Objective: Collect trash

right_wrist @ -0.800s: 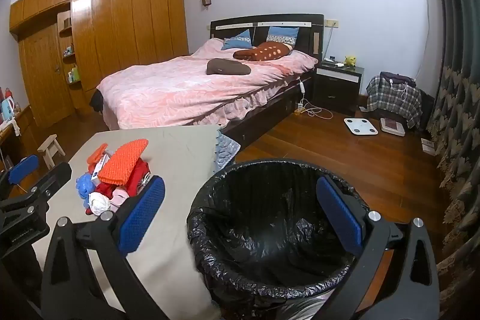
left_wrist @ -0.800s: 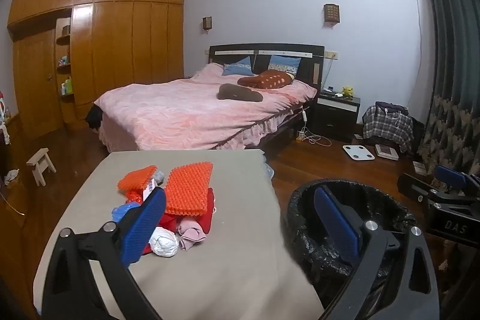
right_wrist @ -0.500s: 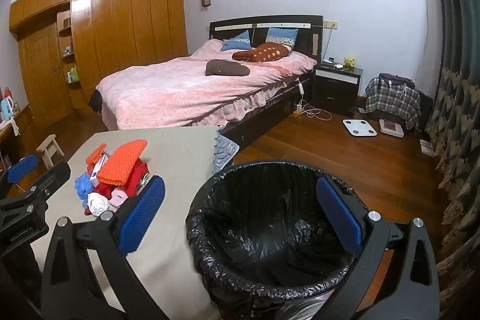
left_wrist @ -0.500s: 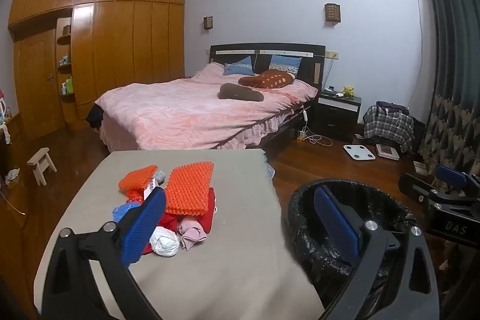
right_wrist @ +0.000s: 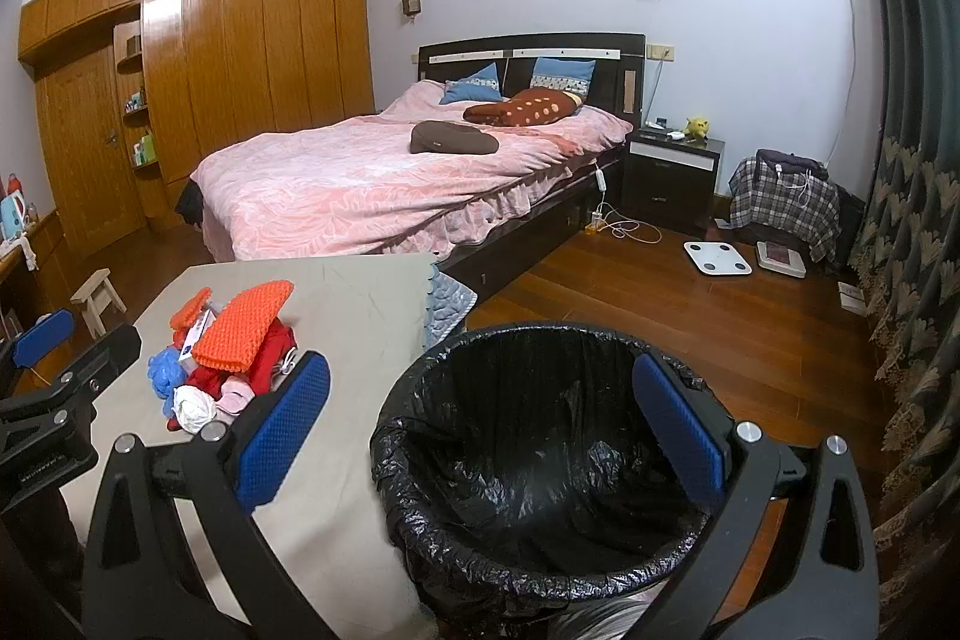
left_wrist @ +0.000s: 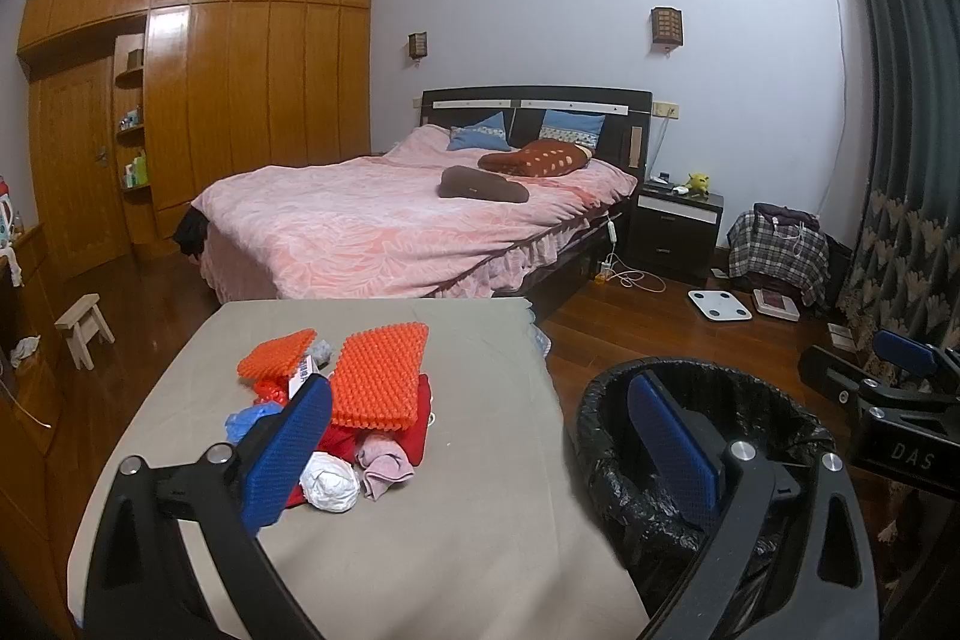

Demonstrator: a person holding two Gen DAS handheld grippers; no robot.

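Note:
A pile of trash (left_wrist: 354, 418) lies on a beige-covered table (left_wrist: 456, 508): two orange bumpy pads, red cloth, a blue crumpled bag, a pink cloth and a white wad (left_wrist: 329, 484). The pile also shows in the right wrist view (right_wrist: 231, 358). A bin lined with a black bag (right_wrist: 528, 466) stands at the table's right side, and shows in the left wrist view (left_wrist: 702, 436). My left gripper (left_wrist: 480, 439) is open and empty, above the table's near end just right of the pile. My right gripper (right_wrist: 480, 427) is open and empty over the bin's mouth.
A bed with a pink cover (left_wrist: 414, 226) stands behind the table. A dark nightstand (left_wrist: 678, 226), a white scale (left_wrist: 719, 305) and a plaid-covered heap (left_wrist: 777, 250) are on the wooden floor at the right. A small stool (left_wrist: 84, 321) stands at the left. Curtains hang at the far right.
Both grippers have barely shifted; the view moves very slightly. Nothing was taken hold of or let go.

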